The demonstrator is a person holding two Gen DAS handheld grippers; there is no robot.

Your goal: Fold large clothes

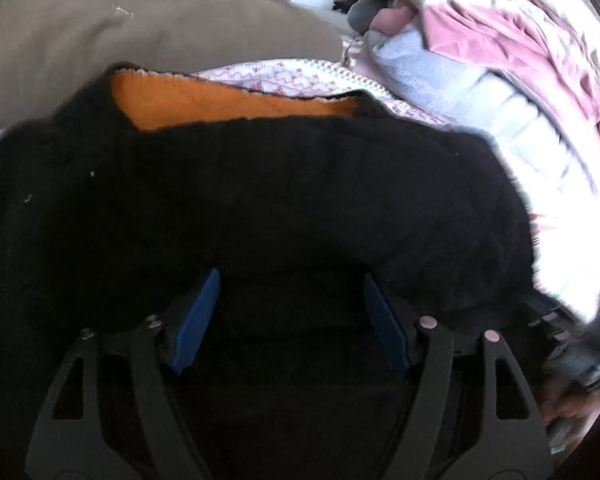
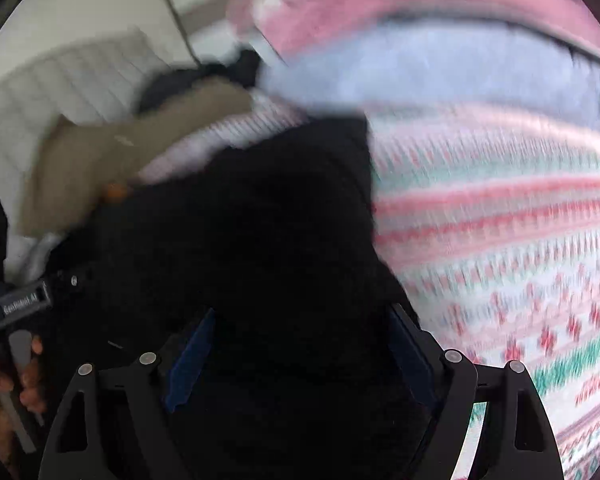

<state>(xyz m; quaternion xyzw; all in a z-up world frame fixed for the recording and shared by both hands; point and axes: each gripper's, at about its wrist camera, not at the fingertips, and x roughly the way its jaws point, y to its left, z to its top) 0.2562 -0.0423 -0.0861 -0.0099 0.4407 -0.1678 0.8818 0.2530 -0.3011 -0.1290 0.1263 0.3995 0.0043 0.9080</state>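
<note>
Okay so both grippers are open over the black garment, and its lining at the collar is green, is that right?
Not quite: the lining is orange, not green, as the left wrist view shows at the top edge of the black garment. The rest holds: the left gripper and the right gripper both have their fingers spread apart over the black fabric.

My right view is motion-blurred; the black garment (image 2: 260, 220) hides my fingertips, and its lower part runs off frame.
</note>
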